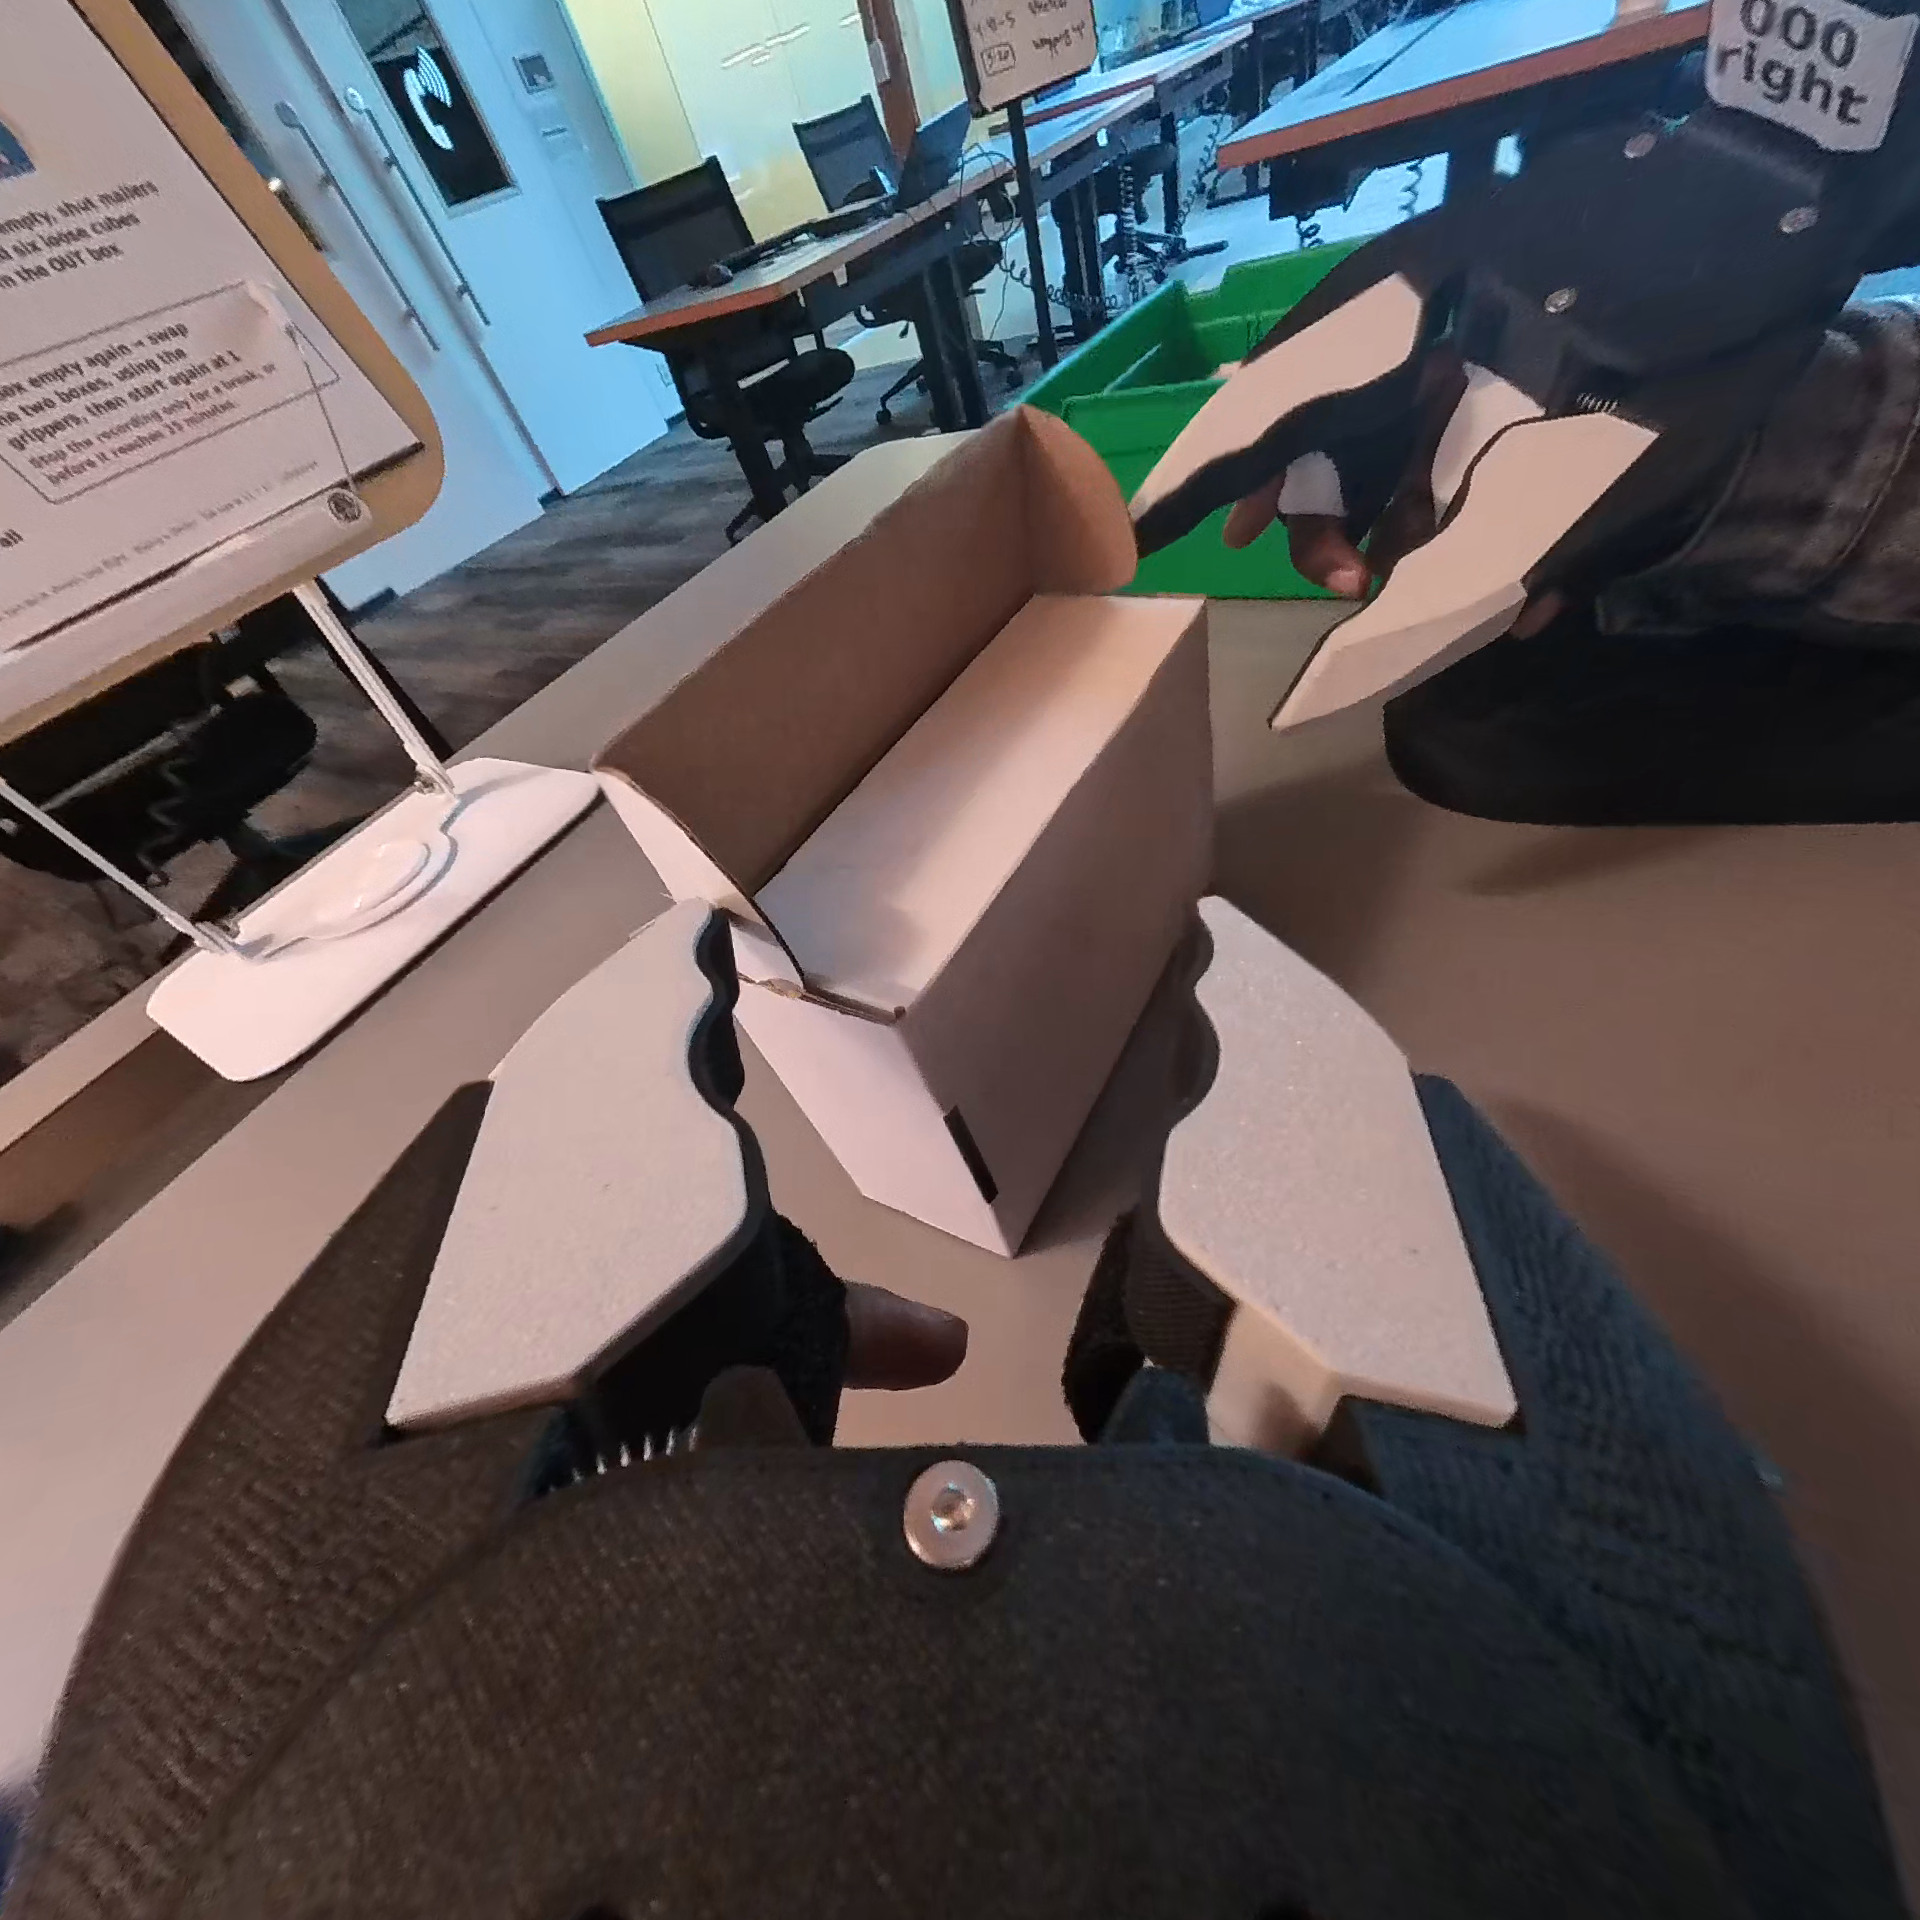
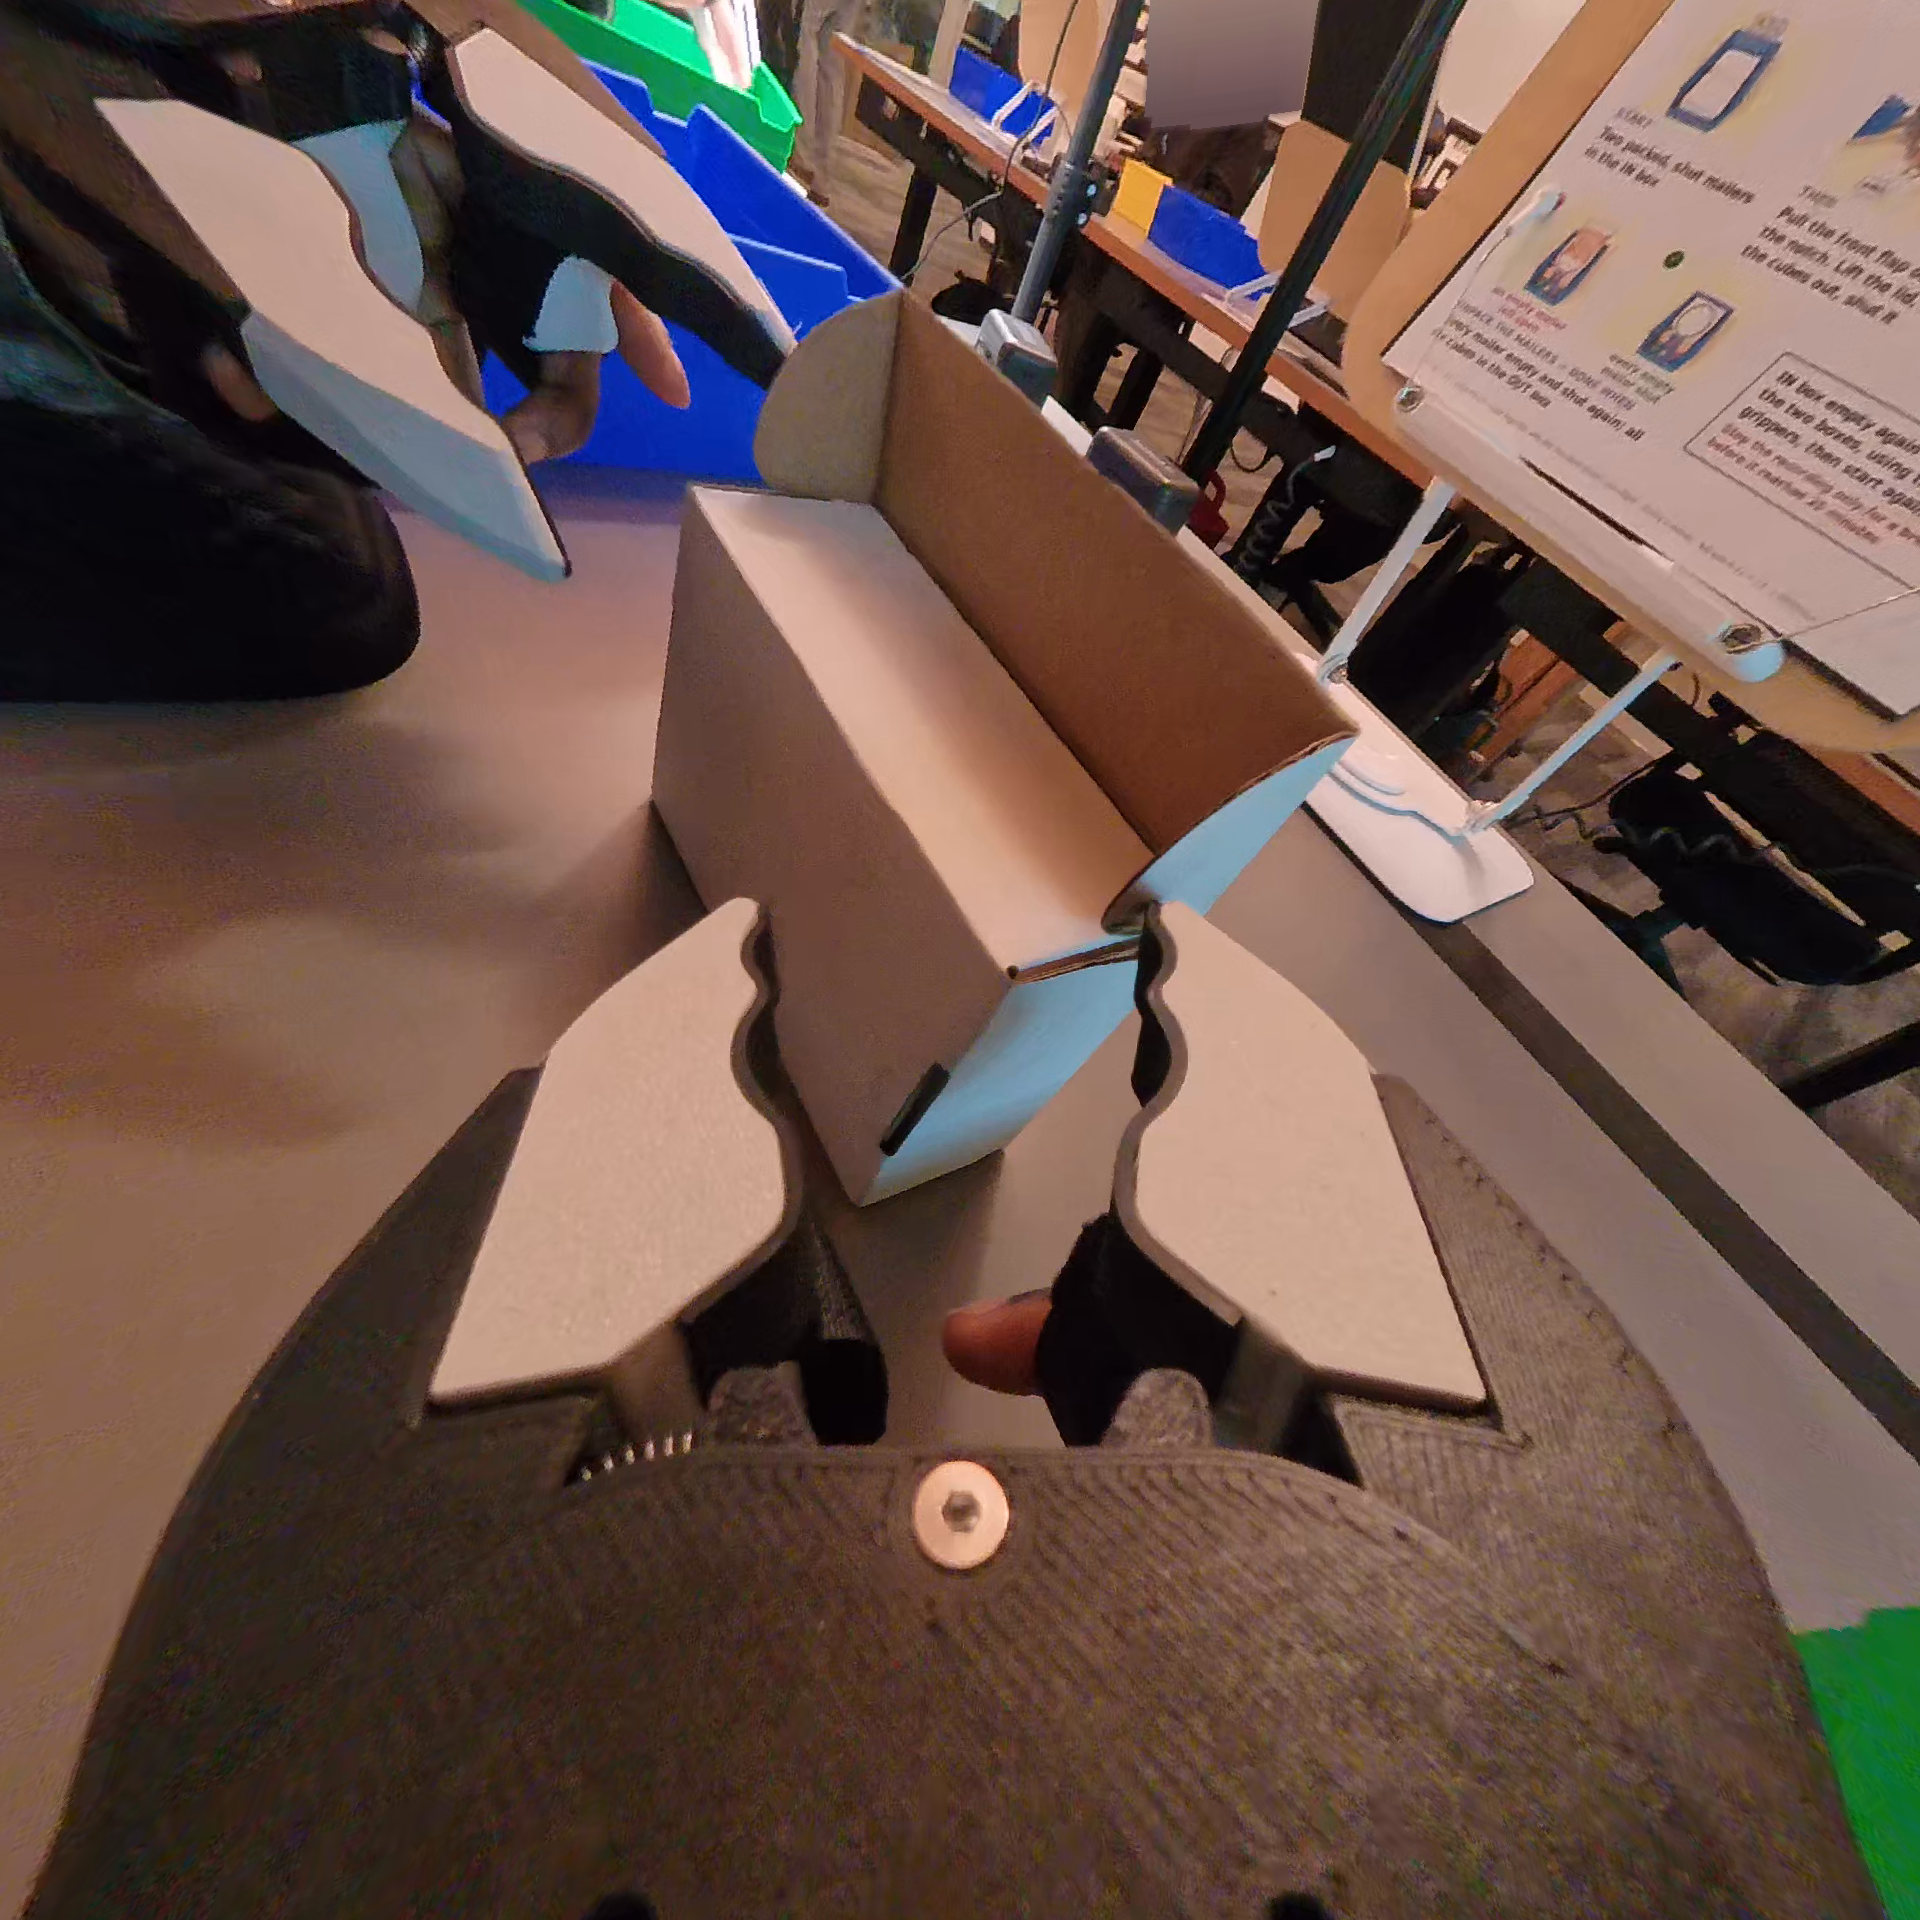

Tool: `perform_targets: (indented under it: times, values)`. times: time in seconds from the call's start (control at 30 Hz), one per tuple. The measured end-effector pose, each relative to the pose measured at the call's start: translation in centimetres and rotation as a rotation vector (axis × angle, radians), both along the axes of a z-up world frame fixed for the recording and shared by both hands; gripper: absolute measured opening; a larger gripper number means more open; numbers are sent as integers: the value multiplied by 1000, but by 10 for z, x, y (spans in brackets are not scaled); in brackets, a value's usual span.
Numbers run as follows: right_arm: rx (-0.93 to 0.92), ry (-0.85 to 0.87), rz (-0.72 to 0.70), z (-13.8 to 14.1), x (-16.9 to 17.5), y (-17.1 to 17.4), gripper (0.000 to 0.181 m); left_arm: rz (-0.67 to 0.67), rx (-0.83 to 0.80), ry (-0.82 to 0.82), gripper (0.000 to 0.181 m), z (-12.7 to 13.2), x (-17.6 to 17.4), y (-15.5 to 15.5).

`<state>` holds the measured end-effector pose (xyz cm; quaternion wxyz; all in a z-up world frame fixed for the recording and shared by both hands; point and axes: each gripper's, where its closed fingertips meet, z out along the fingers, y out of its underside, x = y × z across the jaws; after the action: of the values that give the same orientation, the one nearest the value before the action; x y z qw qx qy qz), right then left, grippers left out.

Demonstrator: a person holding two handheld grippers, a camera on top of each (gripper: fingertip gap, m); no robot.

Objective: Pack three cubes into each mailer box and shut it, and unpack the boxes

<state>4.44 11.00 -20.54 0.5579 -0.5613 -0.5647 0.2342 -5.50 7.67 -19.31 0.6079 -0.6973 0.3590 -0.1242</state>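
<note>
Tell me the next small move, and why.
Probably shut the left tool on the box's end to steady it. Both tools are open, the box sits free on the table, and its long flap stands up untucked, so the right tool likely needs it held.

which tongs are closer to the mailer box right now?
About even. Left tongs straddle one end of the mailer box, open; right tongs sit open at the opposite end, one finger against its flap.

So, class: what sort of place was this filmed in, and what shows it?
Probably an open-plan office or lab workspace: long desks with office chairs, storage bins, and an instruction sheet on a stand beside the box.
</note>
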Motion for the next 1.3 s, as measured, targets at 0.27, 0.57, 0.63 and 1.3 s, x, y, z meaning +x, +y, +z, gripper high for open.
perform_targets:
  times: [0.27,0.57,0.63,1.3]
  values:
    - [8,-17,-14,-2,0,2,66,-31,-17,-30,75,8,8,-5]
    - [22,-51,-6,-7,2,1,61,38,0,193,72,-23,-3,1]
    - [26,-66,-1,-6,5,0,63,43,26,217,72,-21,-7,2]
    - [-15,-207,65,2,10,1,64,-55,10,213,76,-7,-2,-3]
